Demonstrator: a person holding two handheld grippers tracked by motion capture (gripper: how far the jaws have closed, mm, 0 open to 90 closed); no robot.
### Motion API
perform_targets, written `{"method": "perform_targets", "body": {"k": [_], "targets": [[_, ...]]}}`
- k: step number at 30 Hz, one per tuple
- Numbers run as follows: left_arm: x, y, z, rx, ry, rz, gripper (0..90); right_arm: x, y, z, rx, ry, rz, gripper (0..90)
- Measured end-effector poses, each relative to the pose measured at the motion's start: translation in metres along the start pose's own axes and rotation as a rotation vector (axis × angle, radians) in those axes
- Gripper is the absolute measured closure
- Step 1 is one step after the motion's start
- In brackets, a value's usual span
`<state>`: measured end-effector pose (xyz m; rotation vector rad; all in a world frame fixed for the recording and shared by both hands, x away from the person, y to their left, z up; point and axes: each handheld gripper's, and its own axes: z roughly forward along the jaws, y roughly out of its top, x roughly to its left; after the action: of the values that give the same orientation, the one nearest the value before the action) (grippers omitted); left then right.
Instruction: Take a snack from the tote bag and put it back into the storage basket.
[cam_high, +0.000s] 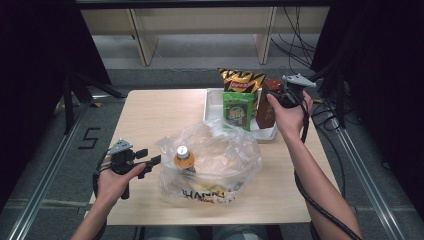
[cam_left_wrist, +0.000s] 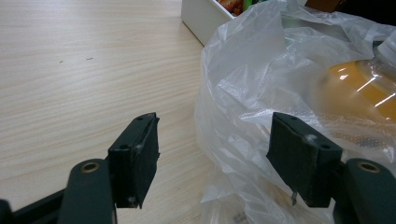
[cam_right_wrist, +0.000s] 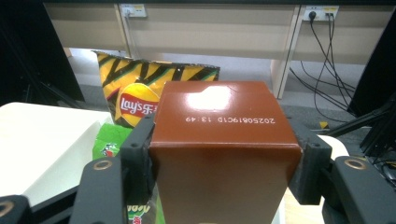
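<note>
Brown carton (cam_right_wrist: 224, 154), upright in the white tray (cam_high: 212, 107), is pinched by the right hand-held gripper (cam_right_wrist: 224, 158); lift it straight up. Beside the plastic bag (cam_high: 215, 160), the left hand-held gripper (cam_left_wrist: 215, 158) stands spread.

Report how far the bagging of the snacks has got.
Done: an orange bottle already stands inside the plastic bag. In hand: the right gripper is clamped on the brown box at the white tray, while the left gripper waits open at the bag's edge. Left: the box, the green packet and the chips bag are not yet bagged.
</note>
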<state>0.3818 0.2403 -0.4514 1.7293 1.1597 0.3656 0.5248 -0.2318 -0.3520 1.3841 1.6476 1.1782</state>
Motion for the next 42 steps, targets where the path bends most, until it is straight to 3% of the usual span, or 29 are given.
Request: {"method": "perform_targets", "body": {"k": [14,18,20,39,42], "targets": [[0.0,0.0,0.0,0.001,0.0,0.002,32.8,0.002,-0.007,0.01,0.016,-0.013,0.004,39.0],[0.001,0.0,0.001,0.001,-0.005,0.002,32.8,0.001,-0.009,0.011,0.02,-0.019,-0.016,39.0],[0.0,0.0,0.0,0.002,-0.002,0.003,32.8,0.003,-0.009,0.011,0.028,-0.024,0.004,39.0],[0.0,0.0,0.0,0.002,-0.001,0.004,32.8,0.001,-0.021,0.021,0.057,-0.047,0.004,38.7],[0.0,0.0,0.0,0.002,-0.001,0.004,32.7,0.001,-0.023,0.023,0.071,-0.067,0.005,38.6]]}}
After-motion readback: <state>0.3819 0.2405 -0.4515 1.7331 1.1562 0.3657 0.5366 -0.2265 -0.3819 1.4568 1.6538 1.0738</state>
